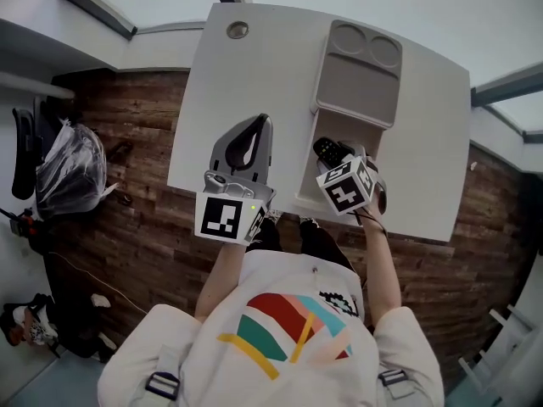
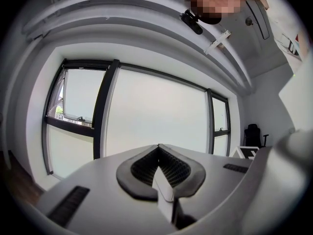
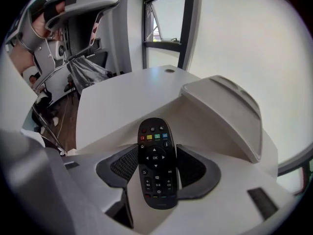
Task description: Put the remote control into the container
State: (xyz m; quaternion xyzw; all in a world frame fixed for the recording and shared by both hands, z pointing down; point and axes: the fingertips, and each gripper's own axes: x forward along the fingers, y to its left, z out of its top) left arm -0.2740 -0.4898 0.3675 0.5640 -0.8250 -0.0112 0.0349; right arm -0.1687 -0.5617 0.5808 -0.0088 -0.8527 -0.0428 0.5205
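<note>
Left tongs idle, right tongs holding the remote control at the open container.

My left tongs are clenched on nothing above the white worktop. My right tongs pinch the black remote control by its long sides, keypad towards me, over the open compartment of the beige container, whose lid lies folded back. As I judge it, the smooth sides could slide through the pads, or the far end could catch the rim and tip the remote onto the worktop if I let go early. Only "OK" on the centre key reads clearly; I can make out no brand.
</note>
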